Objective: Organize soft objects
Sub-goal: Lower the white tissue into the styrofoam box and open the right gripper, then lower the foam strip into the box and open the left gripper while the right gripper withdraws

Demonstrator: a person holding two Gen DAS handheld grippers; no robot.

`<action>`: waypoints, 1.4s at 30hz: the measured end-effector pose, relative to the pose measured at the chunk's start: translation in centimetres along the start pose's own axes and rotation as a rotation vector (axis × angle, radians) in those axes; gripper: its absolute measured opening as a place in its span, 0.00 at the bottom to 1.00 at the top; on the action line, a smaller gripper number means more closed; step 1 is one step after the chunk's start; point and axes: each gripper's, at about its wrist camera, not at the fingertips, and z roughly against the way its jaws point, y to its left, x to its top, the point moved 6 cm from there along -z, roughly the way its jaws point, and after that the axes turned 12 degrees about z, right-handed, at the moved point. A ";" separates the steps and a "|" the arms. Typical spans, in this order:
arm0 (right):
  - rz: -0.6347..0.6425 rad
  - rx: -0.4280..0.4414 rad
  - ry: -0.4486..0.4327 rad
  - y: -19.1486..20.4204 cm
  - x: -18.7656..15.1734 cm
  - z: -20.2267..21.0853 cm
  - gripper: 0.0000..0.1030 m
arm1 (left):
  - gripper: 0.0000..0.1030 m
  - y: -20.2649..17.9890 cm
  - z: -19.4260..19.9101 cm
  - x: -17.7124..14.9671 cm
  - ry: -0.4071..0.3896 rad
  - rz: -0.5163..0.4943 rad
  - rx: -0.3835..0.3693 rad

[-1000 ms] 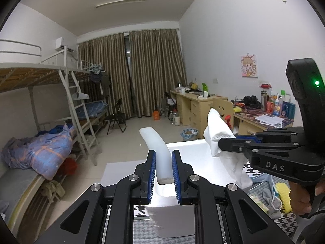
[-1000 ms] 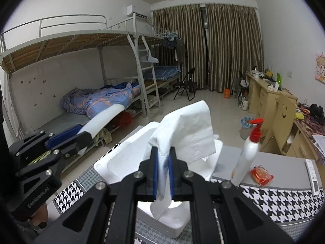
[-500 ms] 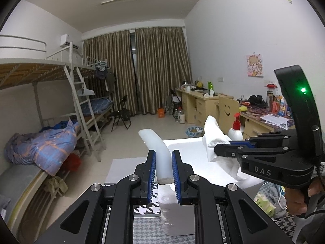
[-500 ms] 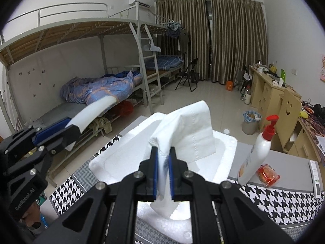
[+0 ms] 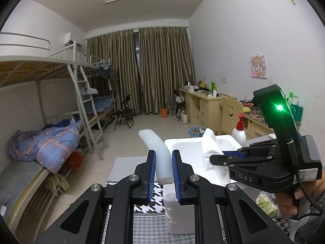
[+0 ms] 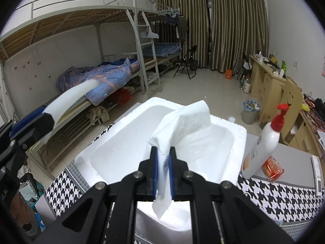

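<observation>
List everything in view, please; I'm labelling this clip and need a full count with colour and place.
foam box: 1, white, open, on the houndstooth cloth
tissue: 1, white, clamped over the foam box
foam strip: 1, white, curved, clamped beside the box
pump bottle: 1, white with red pump, right of the box
snack packet: 1, red, at the bottle's base
houndstooth cloth: 1, black and white, covering the table
bunk beds: grey metal frames, along the left wall
quilt: 1, blue and orange, lower bunk
curtains: brown, far wall
desks: pale wood, right wall
left gripper: black with blue pads, shut on the foam strip
right gripper: black with blue pads, shut on the tissue
</observation>
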 end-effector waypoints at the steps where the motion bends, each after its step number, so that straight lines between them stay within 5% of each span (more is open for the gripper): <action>1: -0.004 0.003 0.005 -0.1 0.0 -0.1 0.24 | 0.17 0.0 -0.1 0.0 0.000 -0.001 0.001; 5: -0.005 -0.006 -0.012 -0.2 0.1 -0.1 0.77 | 0.17 -0.1 0.0 0.0 0.001 0.000 -0.002; 42: -0.092 -0.064 -0.139 -4.8 -3.3 7.0 0.84 | 0.17 -3.8 -2.6 0.2 0.062 -0.032 -0.112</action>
